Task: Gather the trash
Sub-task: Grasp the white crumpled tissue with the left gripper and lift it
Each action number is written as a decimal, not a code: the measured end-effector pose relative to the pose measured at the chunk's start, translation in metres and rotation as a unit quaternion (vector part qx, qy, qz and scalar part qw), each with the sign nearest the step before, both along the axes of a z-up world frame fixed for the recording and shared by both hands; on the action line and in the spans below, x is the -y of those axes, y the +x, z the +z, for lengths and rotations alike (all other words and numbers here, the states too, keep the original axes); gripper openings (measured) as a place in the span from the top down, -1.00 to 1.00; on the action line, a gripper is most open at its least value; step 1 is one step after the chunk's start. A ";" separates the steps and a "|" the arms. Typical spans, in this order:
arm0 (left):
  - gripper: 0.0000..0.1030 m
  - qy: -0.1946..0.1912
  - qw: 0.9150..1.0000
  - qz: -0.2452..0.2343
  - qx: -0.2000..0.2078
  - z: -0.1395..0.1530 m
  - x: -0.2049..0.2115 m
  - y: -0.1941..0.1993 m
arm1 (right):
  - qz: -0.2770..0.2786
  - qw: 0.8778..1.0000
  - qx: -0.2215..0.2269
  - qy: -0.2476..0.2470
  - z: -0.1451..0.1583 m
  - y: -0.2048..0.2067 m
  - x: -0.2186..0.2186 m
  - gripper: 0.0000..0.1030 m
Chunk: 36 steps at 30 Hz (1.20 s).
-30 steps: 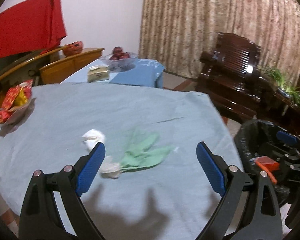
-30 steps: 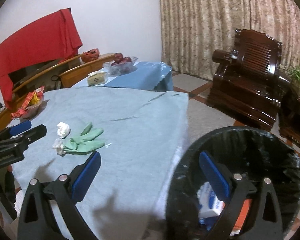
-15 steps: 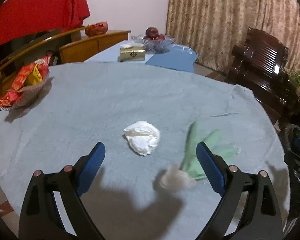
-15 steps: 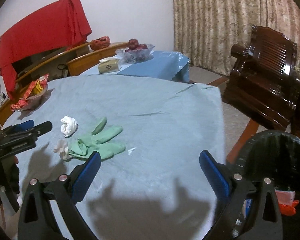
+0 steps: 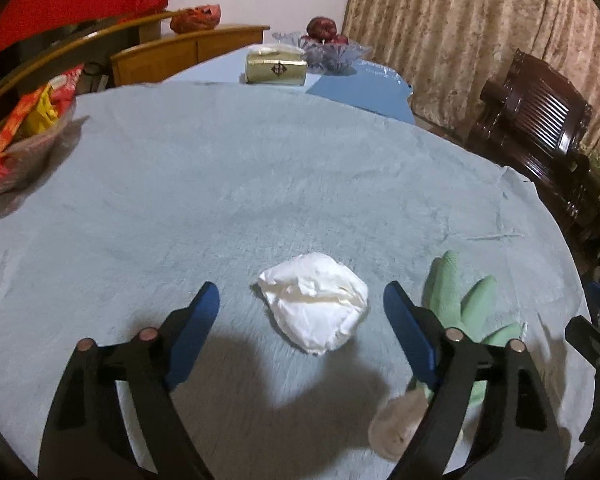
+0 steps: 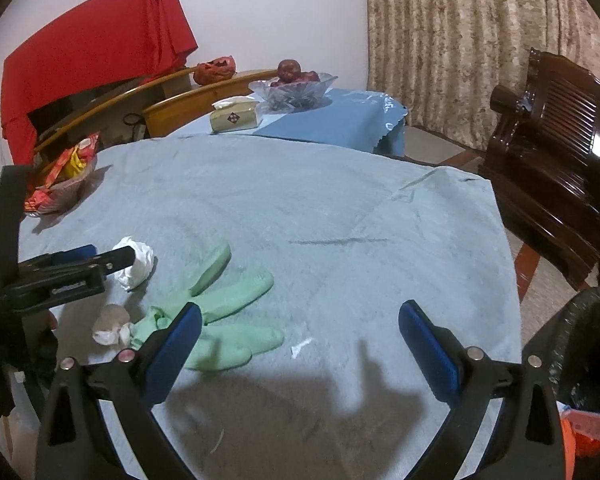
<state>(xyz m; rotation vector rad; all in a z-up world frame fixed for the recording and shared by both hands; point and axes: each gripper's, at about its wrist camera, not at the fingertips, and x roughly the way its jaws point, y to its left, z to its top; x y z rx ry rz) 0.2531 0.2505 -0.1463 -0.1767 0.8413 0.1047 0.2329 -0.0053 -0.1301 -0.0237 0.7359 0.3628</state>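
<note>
A crumpled white tissue (image 5: 316, 312) lies on the round table with the light blue cloth (image 5: 260, 184). My left gripper (image 5: 302, 316) is open and straddles the tissue, one finger on each side, not touching it. A green rubber glove (image 5: 468, 304) lies just right of it, with a small beige wad (image 5: 398, 420) near its cuff. In the right wrist view the tissue (image 6: 138, 264), glove (image 6: 224, 308) and wad (image 6: 108, 324) lie at the left. My right gripper (image 6: 300, 344) is open and empty above the table's near edge. A black-lined trash bin (image 6: 580, 360) stands at the lower right.
A bowl of red and yellow snack packets (image 5: 24, 132) sits at the table's far left. A tissue box (image 5: 276, 66) and a glass fruit bowl (image 5: 328, 48) stand on the blue-clothed side table behind. A dark wooden armchair (image 6: 556, 148) stands to the right.
My left gripper has moved left and forward, from over the glove to around the white tissue. My right gripper has swung left, from over the bin to over the table's edge.
</note>
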 end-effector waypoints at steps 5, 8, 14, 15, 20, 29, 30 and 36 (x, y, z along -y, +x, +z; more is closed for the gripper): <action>-0.42 -0.007 1.000 -0.011 -0.013 -0.009 0.001 0.005 | 0.002 1.000 -0.004 -0.001 -0.003 0.003 -0.002 -0.88; -0.30 -0.011 1.000 -0.015 -0.022 -0.014 0.000 0.007 | 0.002 1.000 -0.005 -0.002 -0.003 0.003 -0.002 -0.88; 0.17 -0.027 0.999 -0.025 -0.017 -0.017 0.001 0.005 | 0.003 1.000 -0.004 -0.004 -0.001 0.002 -0.004 -0.88; 0.19 -0.026 0.999 -0.025 -0.014 -0.015 0.001 0.004 | 0.003 1.000 -0.004 -0.004 -0.001 0.002 -0.004 -0.88; 0.21 -0.026 0.999 -0.024 0.005 -0.001 -0.005 -0.011 | 0.006 1.000 0.000 -0.003 0.001 -0.001 -0.009 -0.88; 0.21 -0.004 1.000 -0.003 -0.008 -0.005 -0.039 -0.055 | 0.036 0.999 -0.007 0.005 0.001 -0.017 -0.050 -0.88; 0.21 -0.005 1.000 0.002 -0.009 -0.007 -0.044 -0.058 | 0.039 0.999 -0.009 0.005 0.000 -0.019 -0.056 -0.88; 0.21 -0.001 1.000 0.021 -0.003 -0.008 -0.068 -0.069 | 0.036 0.999 -0.019 0.006 -0.009 -0.029 -0.093 -0.88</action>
